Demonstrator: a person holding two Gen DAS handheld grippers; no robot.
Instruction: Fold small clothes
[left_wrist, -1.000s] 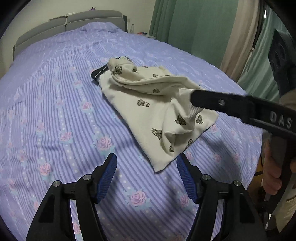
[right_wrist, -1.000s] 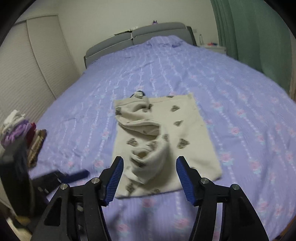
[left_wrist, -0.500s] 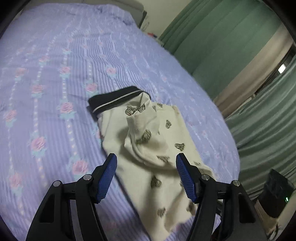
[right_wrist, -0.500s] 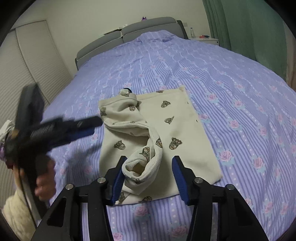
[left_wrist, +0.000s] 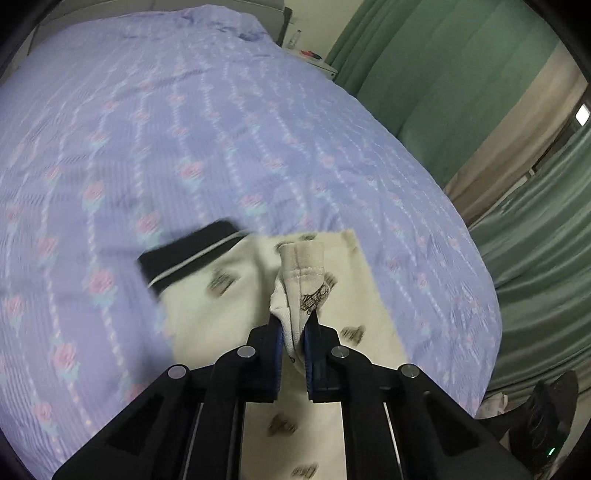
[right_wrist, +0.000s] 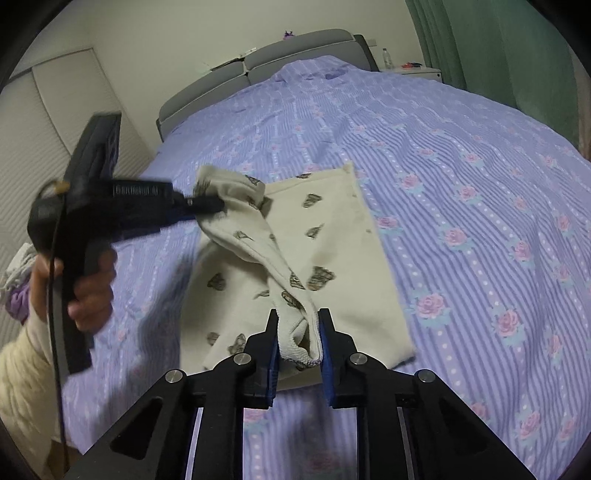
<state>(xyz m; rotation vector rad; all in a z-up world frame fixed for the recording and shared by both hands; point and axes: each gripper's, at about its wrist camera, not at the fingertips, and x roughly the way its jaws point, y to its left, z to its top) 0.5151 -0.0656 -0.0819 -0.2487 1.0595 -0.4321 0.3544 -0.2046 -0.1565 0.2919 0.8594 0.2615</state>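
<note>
My left gripper (left_wrist: 293, 334) is clamped tight on the upper end of a cream sleeve (left_wrist: 303, 280) of the small cream knit garment with dark printed figures (left_wrist: 207, 317), the blue pads pinching the bunched fabric between them. From its own camera the sleeve stands up just ahead of my fingertips, and the garment's body spreads flat beneath and beyond them. To the front left of that tool a black waistband with a thin white stripe (left_wrist: 188, 254) pokes out from under the cream cloth; it is blurred, so I can't say what piece it belongs to.

My right gripper (right_wrist: 298, 334) has the sleeve's other end, a ribbed cuff (right_wrist: 300, 341), between its pads, and its jaws are closing onto it, narrow now and pressing the cloth from both sides. Ahead and to the left of this tool I see my left hand (right_wrist: 86, 291) in a cream sleeve holding the other gripper, with the garment sleeve stretched between the two tools. The garment lies on the lilac striped bedspread with pink roses (right_wrist: 461, 192), just ahead of me.
</note>
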